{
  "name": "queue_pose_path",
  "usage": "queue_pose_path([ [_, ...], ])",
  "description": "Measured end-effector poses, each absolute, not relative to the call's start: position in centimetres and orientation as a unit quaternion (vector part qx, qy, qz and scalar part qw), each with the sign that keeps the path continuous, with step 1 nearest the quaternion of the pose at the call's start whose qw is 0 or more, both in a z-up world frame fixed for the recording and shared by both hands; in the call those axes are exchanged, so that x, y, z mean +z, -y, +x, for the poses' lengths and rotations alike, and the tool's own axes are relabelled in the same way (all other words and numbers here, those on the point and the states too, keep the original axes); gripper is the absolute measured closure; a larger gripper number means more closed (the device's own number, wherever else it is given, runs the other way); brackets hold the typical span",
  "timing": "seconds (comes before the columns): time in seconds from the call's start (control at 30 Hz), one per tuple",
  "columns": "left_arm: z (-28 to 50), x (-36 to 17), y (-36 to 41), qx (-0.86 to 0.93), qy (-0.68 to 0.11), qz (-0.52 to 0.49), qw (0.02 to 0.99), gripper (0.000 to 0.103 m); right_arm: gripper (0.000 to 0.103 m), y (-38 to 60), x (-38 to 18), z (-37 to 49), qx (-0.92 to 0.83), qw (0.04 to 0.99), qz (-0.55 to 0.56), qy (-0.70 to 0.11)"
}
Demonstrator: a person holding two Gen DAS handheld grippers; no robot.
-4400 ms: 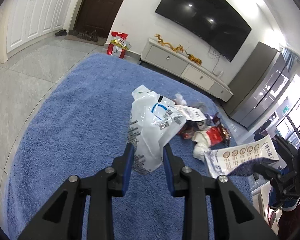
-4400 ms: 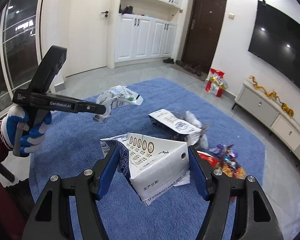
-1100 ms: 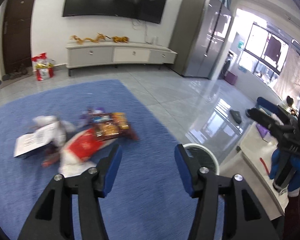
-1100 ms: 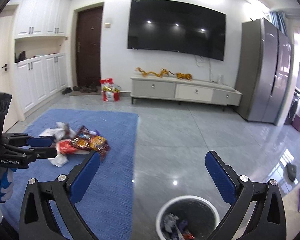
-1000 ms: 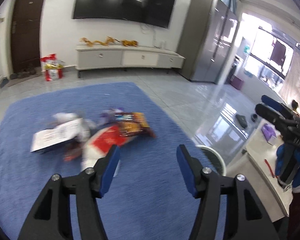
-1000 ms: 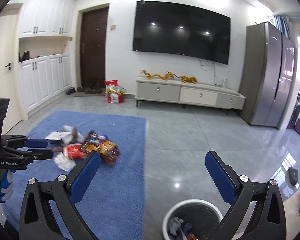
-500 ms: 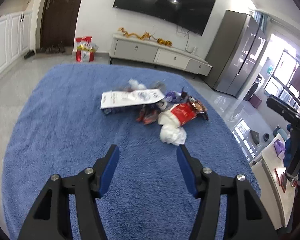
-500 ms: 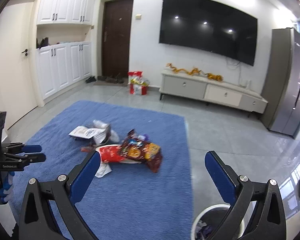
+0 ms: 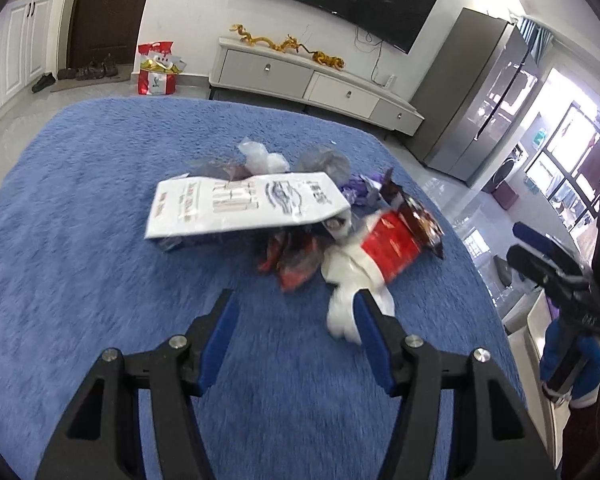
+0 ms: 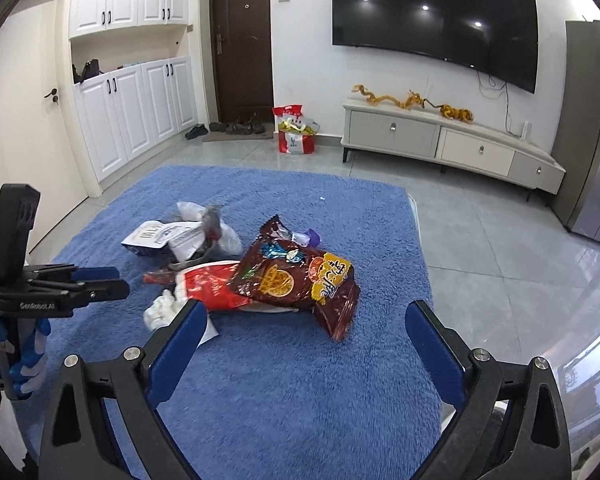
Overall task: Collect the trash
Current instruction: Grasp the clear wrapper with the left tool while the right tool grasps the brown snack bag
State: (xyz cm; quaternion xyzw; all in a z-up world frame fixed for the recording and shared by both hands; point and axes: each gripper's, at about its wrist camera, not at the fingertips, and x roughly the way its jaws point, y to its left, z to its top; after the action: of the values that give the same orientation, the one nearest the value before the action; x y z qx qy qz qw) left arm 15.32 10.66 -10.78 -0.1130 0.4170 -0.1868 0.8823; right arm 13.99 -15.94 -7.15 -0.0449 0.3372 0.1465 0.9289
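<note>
Both claws are spread and hold nothing: the left gripper (image 9: 294, 312) hangs over the blue rug (image 9: 80, 240) just short of the trash pile, its right finger overlapping a crumpled white wad (image 9: 348, 280), and the right gripper (image 10: 306, 332) gapes wider still, near the brown snack bag (image 10: 296, 276). Only the left wrist view shows the printed face of the flat white package (image 9: 240, 204) at the far left of the pile, with a clear plastic scrap (image 9: 264, 160) beyond it; motion blur smears the near pieces. Only the right wrist view shows the snack bag's front, one purple wrapper (image 10: 310, 237) at its far edge, the white cabinets (image 10: 140, 108) and the whole dark door (image 10: 242, 44). Each view catches the other gripper at its edge, gripped by a blue-and-white gloved hand (image 10: 24, 344). One red-and-white packet (image 10: 214, 282) lies between the wad and the snack bag. Far off, one red shopping bag (image 10: 296, 130) stands on the tile floor, holding yellow and white items, beside one TV cabinet (image 10: 448, 142) with two golden ornaments on top, under one wall TV (image 10: 432, 20).
</note>
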Motion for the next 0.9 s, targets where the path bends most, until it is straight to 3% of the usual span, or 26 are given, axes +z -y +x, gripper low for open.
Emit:
queue_pose_path([
  [0.37,18.9,-12.7,-8.6,-0.189,-0.433,-0.1,0.876,0.048,0.006,15.7,-9.1,19.0,0.165,0.923,-0.012,-0.346],
  [0.9,19.4,-13.8,-9.1,-0.187,-0.44,-0.109,0.872,0.083,0.006,14.6,-13.3,23.6,0.167,0.901,0.031,-0.398],
])
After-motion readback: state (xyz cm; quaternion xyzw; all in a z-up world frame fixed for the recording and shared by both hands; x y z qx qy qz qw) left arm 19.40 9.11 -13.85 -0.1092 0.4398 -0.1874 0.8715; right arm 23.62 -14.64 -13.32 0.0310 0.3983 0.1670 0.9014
